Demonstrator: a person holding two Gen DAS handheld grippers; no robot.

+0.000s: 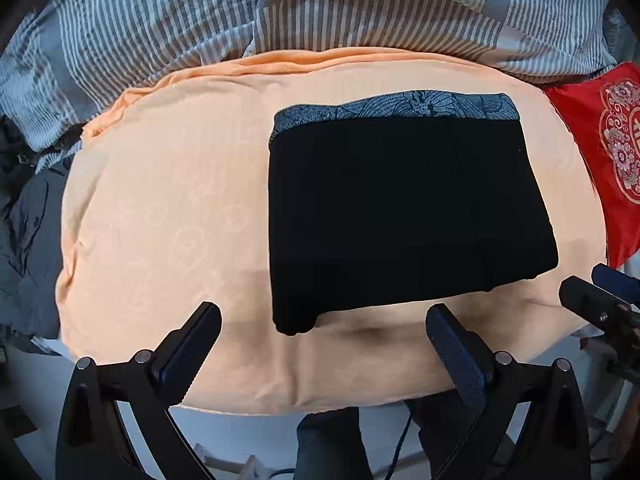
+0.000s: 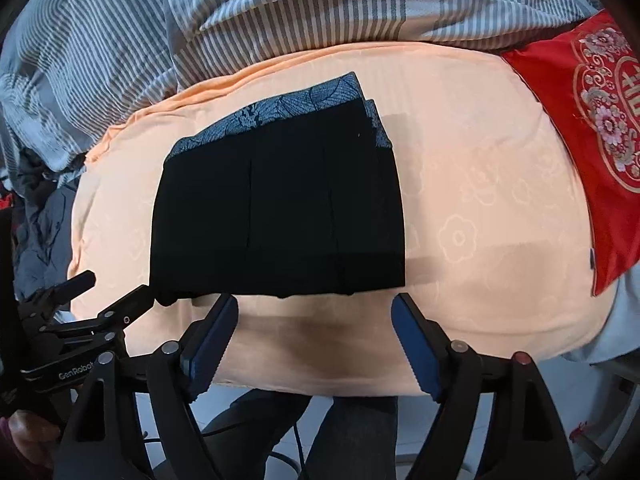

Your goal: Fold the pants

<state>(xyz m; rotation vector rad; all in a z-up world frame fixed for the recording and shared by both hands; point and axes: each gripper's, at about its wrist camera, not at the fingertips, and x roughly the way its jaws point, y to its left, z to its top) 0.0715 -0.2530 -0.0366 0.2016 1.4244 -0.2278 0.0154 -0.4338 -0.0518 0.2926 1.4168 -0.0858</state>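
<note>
Squarely on the peach cushion lie the folded black pants, patterned grey waistband at the far edge, hem edge nearest the cameras. Wide bare peach cloth to the left of the pants in the left wrist view, and to their right in the right wrist view; a narrower bare strip along the near rim, where the cushion ends above pale floor. Beyond the far edge, a striped grey-and-white duvet; at the right end, a red embroidered pillow lapping the cushion; at the left end, crumpled dark clothing. Left tool spread wide, nothing between the fingers, hanging over the near rim with the pants' lower left corner just beyond the gap and untouched. Right tool likewise spread, empty, its left fingertip just beside the pants' hem, contact not clear. From the right wrist view, left tool at the pants' near left corner, tips close to the cloth, no pinch visible. Below the rim, a person's dark trouser legs.
</note>
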